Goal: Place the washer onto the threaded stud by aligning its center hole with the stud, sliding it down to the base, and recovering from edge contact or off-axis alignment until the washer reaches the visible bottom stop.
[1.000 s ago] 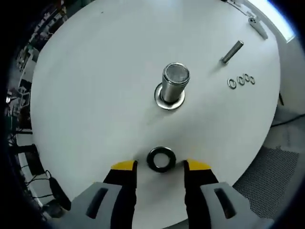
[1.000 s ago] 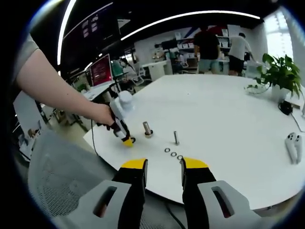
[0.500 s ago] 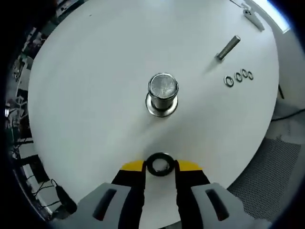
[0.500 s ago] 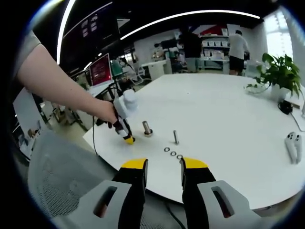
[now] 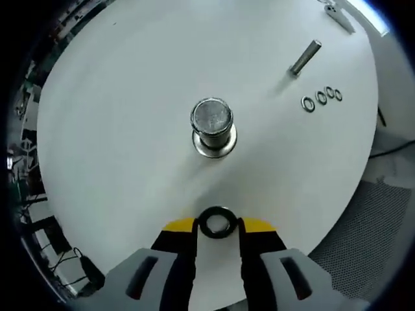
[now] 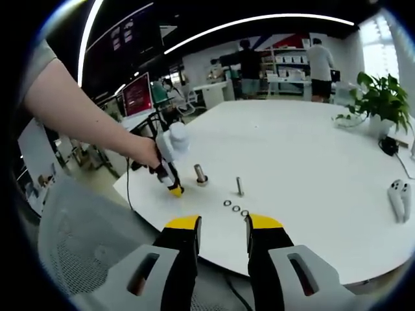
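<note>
Both yellow tips of your left gripper clamp the black washer in the left gripper view, well short of the threaded stud standing upright ahead. In the right gripper view, your right gripper hangs unclenched and empty off the table edge, while your left gripper sits just beside the stud.

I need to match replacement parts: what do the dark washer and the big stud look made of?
Washer, held between the left gripper's fingers: dark, matte, possibly black-coated metal or rubber; the look leaves it open. Threaded stud: bright silvery metal, probably steel, with a shiny top face and flange at the base.
</note>
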Tool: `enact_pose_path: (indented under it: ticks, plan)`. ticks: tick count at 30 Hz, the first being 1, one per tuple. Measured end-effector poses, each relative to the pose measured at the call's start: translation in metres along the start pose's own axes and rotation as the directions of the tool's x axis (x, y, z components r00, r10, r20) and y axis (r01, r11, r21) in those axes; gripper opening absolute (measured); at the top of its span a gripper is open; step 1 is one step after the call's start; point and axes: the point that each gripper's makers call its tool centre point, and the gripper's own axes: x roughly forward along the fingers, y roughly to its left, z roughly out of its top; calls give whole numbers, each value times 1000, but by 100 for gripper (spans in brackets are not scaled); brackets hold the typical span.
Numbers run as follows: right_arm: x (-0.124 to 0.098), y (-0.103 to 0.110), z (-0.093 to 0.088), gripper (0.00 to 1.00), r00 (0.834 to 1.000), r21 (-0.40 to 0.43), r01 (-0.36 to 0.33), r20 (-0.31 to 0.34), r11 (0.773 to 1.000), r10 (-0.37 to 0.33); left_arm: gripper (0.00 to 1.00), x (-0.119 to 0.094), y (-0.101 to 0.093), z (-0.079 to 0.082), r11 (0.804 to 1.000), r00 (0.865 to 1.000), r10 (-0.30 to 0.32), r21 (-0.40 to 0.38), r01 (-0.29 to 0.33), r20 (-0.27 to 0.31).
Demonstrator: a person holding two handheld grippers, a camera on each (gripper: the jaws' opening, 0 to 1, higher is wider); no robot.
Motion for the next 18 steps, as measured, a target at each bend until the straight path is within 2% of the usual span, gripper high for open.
enact_pose_path:
  ticks: [7,12,15,18]
  plan:
    - [0,0,-1,30,1000,-3,0,-3,1000,0,20,1,3,0,1000,1000,10,-6,-10,6]
    - [0,-1,0,30,1000,1,4,0,1000,-4,19,0,3,-2,999,998,9,-45,-7,54]
    - [0,-1,0,30,1000,1,4,0,1000,-4,19,0,2,-2,999,998,-1,-34,3,69]
    - [0,-1,0,30,1000,2,5,1,1000,-5,19,1,-2,-4,1000,999,-6,25,5,52]
